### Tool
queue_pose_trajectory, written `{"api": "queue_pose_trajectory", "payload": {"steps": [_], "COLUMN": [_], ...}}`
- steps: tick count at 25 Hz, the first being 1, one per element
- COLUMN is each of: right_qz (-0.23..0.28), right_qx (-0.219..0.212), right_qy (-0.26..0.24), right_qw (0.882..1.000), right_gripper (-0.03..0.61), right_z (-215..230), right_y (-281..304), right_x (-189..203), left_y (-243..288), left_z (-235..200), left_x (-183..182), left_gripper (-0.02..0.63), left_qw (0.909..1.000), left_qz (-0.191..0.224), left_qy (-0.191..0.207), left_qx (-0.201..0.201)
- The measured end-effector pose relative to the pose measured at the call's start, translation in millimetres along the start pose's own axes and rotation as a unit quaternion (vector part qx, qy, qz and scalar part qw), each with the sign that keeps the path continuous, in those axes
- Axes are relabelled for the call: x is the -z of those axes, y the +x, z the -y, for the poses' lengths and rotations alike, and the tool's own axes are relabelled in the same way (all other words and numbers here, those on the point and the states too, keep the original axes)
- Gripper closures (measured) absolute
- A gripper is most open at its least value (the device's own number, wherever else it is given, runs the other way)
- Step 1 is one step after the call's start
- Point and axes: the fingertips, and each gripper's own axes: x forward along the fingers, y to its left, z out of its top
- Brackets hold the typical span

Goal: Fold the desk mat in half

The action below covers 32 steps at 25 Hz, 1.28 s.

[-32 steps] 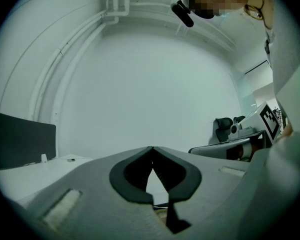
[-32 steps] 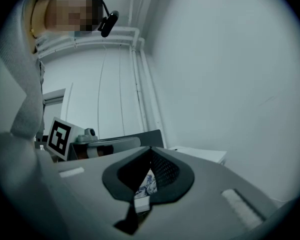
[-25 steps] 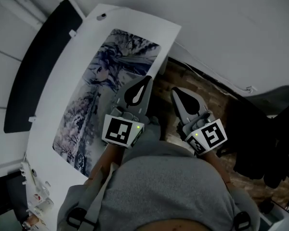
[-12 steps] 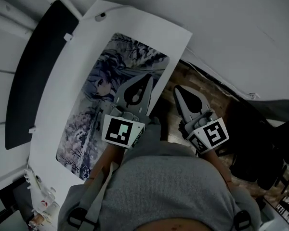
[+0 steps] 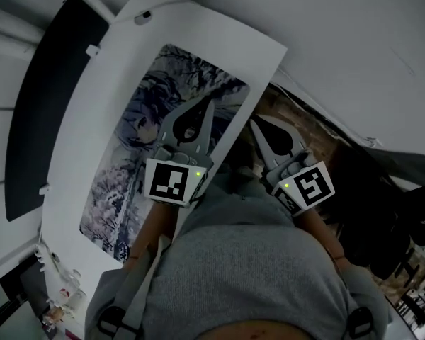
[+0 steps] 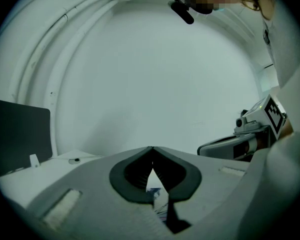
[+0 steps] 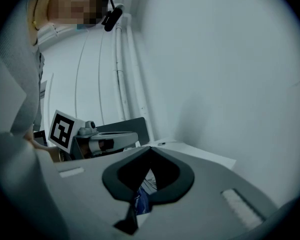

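Observation:
The desk mat (image 5: 156, 140), printed with a blue-grey anime picture, lies flat and unfolded on the white desk (image 5: 78, 147). My left gripper (image 5: 212, 100) hangs over the mat's near long edge, shut, with nothing between its jaws. My right gripper (image 5: 253, 120) is beside it, just off the desk edge and over the floor, also shut and empty. In the left gripper view the jaws (image 6: 151, 149) meet at a point, and a sliver of the mat (image 6: 157, 198) shows below them. The right gripper view shows shut jaws (image 7: 150, 148) with a bit of the mat (image 7: 142, 200) behind.
A long dark panel (image 5: 42, 105) stands along the desk's far side. A pale wall (image 5: 354, 41) rises behind the desk end. Brown floor (image 5: 308, 137) and a black chair (image 5: 400, 211) are at the right. Small clutter (image 5: 60, 303) sits at the desk's lower left end.
Both grippers have edged a little forward toward the desk, the left one now over the mat's edge. The mat itself lies as before.

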Motion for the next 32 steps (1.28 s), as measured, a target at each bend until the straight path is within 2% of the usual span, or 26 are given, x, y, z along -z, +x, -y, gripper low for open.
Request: {"api": "queue_pose_trajectory", "payload": {"steps": [5, 8, 11, 13, 16, 18, 20, 25, 28, 30, 32], "right_qz": [-0.013, -0.038, -0.076, -0.094, -0.113, -0.128, -0.145, -0.171, -0.197, -0.213, -0.222], "right_qx": [-0.008, 0.002, 0.02, 0.027, 0.03, 0.034, 0.041, 0.056, 0.061, 0.067, 0.074], "right_qy": [-0.008, -0.006, -0.025, -0.035, -0.031, -0.034, -0.042, -0.051, -0.055, -0.057, -0.053], "right_qw": [1.0, 0.999, 0.997, 0.995, 0.993, 0.991, 0.988, 0.982, 0.977, 0.973, 0.971], "right_gripper": [0.577, 0.577, 0.575, 0.575, 0.534, 0.525, 0.493, 0.455, 0.435, 0.423, 0.422], "right_z": [12, 25, 39, 46, 54, 61, 67, 76, 82, 89, 94], "right_y": [10, 18, 26, 31, 41, 48, 54, 70, 80, 84, 87], "right_x": [-1, 13, 34, 45, 60, 70, 82, 106, 120, 130, 136], "left_y": [7, 10, 16, 23, 37, 48, 59, 81, 86, 87, 92], "left_z": [-19, -37, -58, -70, -85, -99, -113, -139, -155, -170, -185], "left_x": [-7, -12, -11, -5, 11, 24, 43, 82, 116, 141, 151], "left_gripper": [0.612, 0.612, 0.612, 0.612, 0.52, 0.512, 0.456, 0.393, 0.385, 0.336, 0.336], "left_qw": [0.9997, 0.9983, 0.9941, 0.9898, 0.9805, 0.9744, 0.9641, 0.9298, 0.9014, 0.8809, 0.8751], "left_qz": [-0.003, -0.014, -0.039, -0.065, -0.112, -0.134, -0.168, -0.257, -0.323, -0.361, -0.375], "left_qy": [0.016, 0.054, 0.1, 0.127, 0.155, 0.167, 0.183, 0.213, 0.223, 0.235, 0.233], "left_qx": [-0.015, -0.019, -0.018, -0.001, 0.045, 0.068, 0.094, 0.155, 0.183, 0.196, 0.199]}}
